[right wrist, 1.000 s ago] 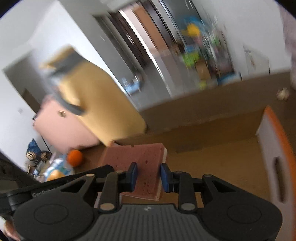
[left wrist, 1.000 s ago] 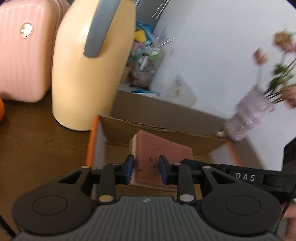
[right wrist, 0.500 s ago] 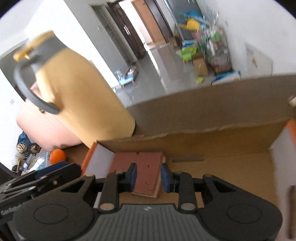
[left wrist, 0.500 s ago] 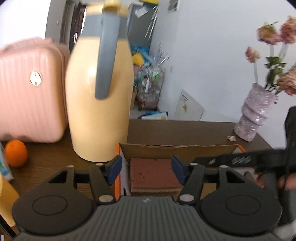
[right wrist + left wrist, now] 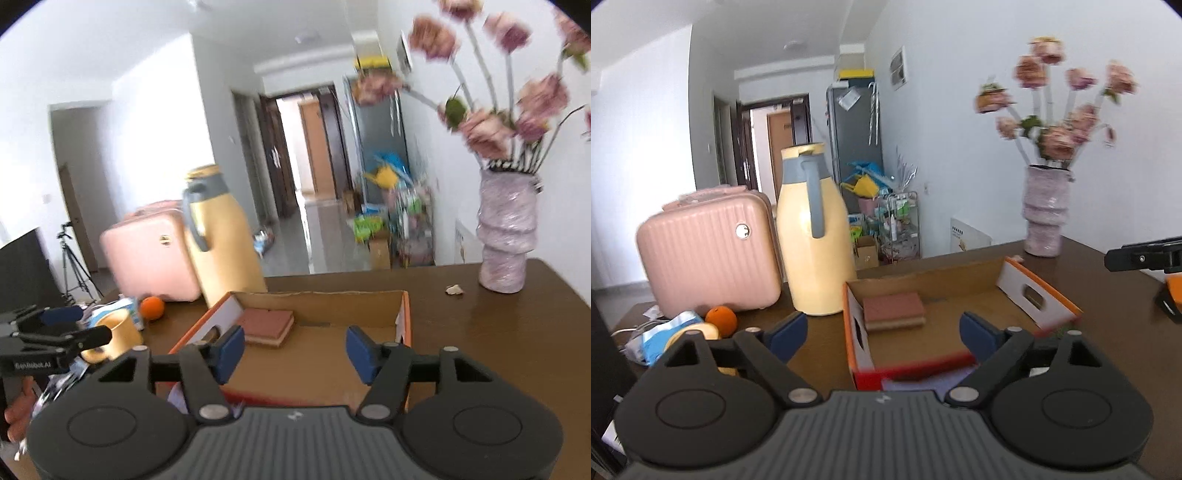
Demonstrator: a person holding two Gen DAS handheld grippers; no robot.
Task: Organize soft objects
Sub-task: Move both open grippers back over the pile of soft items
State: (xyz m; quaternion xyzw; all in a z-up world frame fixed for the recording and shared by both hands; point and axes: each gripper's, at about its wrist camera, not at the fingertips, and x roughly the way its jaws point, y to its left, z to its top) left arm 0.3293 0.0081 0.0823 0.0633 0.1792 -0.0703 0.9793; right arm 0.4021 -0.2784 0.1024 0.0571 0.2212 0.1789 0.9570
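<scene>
Both tools are standing spread with nothing between their blue pads: the left tool (image 5: pixel 882 334) and the right tool (image 5: pixel 295 349) have just been opening their jaws, and each is now hanging back from the shallow orange-and-white cardboard box (image 5: pixel 1039 291) with bare air between the fingers. Judging by this, the placing step is finishing: the brick-red rectangular sponge with a pale tan underside (image 5: pixel 894 311) is lying flat on the box floor, tucked into the far corner beside the short white end wall, well apart from either tool.

That sponge is the only thing showing inside the box; the rest of its brown floor is lying bare, and a little of the near edge is hiding behind the tool bodies, so I cannot tell what sits there.

Outside the box, on the dark brown wooden table (image 5: pixel 509 332), the tall cream-yellow thermos jug with a grey handle (image 5: pixel 814 240) and the pink ribbed hard-shell case (image 5: pixel 707 254) are standing just beside its left end.

The next move is probably calling for finding another soft object among the clutter at the left of the table, near the round orange fruit (image 5: pixel 720 320), then approaching it with jaws wide and closing gently so it is not crushing
</scene>
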